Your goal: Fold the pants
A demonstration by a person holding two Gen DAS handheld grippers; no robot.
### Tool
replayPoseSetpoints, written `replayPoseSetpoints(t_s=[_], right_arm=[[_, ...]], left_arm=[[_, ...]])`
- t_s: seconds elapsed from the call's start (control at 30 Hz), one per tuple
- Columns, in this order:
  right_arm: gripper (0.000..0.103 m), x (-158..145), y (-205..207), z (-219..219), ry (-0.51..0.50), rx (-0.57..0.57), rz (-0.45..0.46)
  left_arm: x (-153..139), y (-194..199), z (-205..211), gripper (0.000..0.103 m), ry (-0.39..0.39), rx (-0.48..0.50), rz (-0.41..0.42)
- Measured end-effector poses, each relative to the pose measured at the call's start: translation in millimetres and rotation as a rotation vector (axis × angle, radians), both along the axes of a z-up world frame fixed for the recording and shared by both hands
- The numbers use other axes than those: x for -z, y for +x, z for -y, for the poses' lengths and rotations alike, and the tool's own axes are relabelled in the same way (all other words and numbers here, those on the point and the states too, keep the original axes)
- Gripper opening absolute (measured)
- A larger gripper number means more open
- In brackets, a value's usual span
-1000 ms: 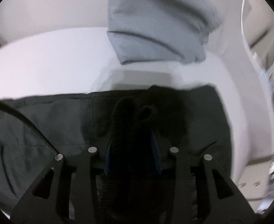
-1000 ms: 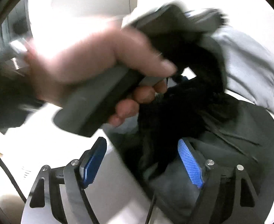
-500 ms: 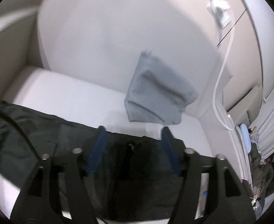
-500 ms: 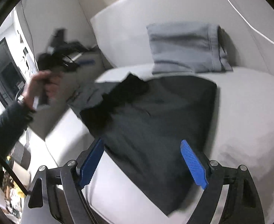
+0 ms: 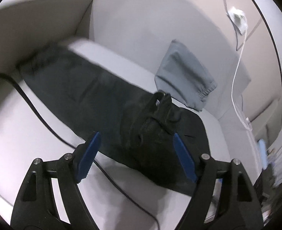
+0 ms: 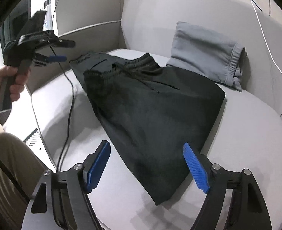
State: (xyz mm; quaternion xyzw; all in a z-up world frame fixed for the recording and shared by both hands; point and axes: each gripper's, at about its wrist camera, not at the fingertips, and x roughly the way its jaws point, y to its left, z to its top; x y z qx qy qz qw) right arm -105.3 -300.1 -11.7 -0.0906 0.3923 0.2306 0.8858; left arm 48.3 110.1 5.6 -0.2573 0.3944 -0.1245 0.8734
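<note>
Dark pants (image 6: 150, 111) lie folded on the grey sofa seat (image 6: 256, 143), waistband and drawstring (image 6: 133, 67) at the far end. In the left wrist view the dark pants (image 5: 106, 103) stretch across the seat with the waistband bunched. My left gripper (image 5: 137, 153) hangs in the air off the pants' left side, jaws opening, nothing between them; the right wrist view shows that left gripper (image 6: 66, 50) in a person's hand (image 6: 4, 84). My right gripper (image 6: 146, 168) hovers over the pants' near edge, its jaws closing, pads clear of the cloth.
Folded grey pants (image 6: 204, 57) lean against the sofa back (image 6: 150, 19). A black cable (image 6: 68, 99) trails over the seat's left side. A white cable (image 6: 263, 38) runs down the backrest. The person's trouser leg (image 6: 10, 163) is at lower left.
The left gripper let go of the dark waistband, opened and pulled away to the left. The pants settled folded on the seat. The right gripper drew back toward the near edge.
</note>
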Motion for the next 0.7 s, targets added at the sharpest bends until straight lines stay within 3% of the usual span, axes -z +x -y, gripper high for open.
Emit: replayPoseSetpoints(t_s=[0.17, 0.23, 0.27, 0.3, 0.33, 0.47, 0.6, 0.7], right_arm=[[0.073, 11, 4, 10, -0.016, 0.006, -0.038], [0.073, 19, 7, 16, -0.008, 0.009, -0.071], [0.071, 22, 9, 18, -0.005, 0.009, -0.088], [0.068, 25, 10, 19, -0.007, 0.007, -0.102], [0.062, 29, 10, 19, -0.017, 0.002, -0.114], [0.043, 39, 11, 17, -0.052, -0.023, -0.140], [0.030, 37, 11, 19, -0.058, -0.018, -0.146], [0.028, 40, 11, 21, -0.065, -0.011, -0.172]], left_arm=[[30, 16, 36, 0.074, 0.041, 0.037, -0.054], [47, 24, 48, 0.069, 0.026, 0.040, -0.099], [54, 25, 52, 0.051, 0.013, 0.043, -0.110], [58, 25, 56, 0.021, 0.015, 0.043, -0.110], [61, 25, 59, 0.013, 0.035, 0.043, -0.110], [58, 20, 60, 0.012, 0.036, 0.065, -0.066], [46, 7, 58, 0.011, 0.075, 0.075, -0.029], [63, 15, 54, 0.011, 0.102, 0.062, -0.105]])
